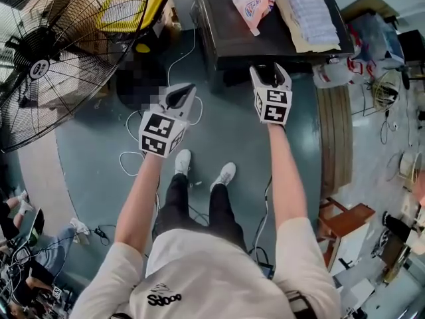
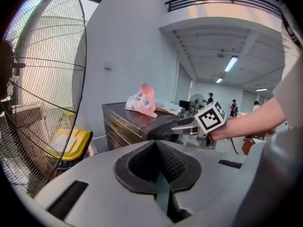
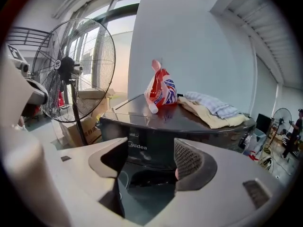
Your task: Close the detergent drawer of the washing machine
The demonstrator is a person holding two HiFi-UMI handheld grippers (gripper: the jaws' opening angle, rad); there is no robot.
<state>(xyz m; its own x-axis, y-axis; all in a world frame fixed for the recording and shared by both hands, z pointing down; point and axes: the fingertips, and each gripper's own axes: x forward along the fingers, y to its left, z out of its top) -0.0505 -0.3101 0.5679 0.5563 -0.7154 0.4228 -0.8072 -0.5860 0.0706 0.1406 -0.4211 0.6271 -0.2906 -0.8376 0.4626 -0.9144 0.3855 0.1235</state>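
With right gripper (image 3: 151, 167) jaws released and left gripper (image 2: 158, 167) clenched empty, an off-centre push could jam the detergent drawer of the dark glossy washing machine (image 3: 156, 126).

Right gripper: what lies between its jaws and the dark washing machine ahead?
Nothing. In the right gripper view, the right gripper has its jaws apart and empty, with only bare air up to the front panel of the dark glossy washing machine.
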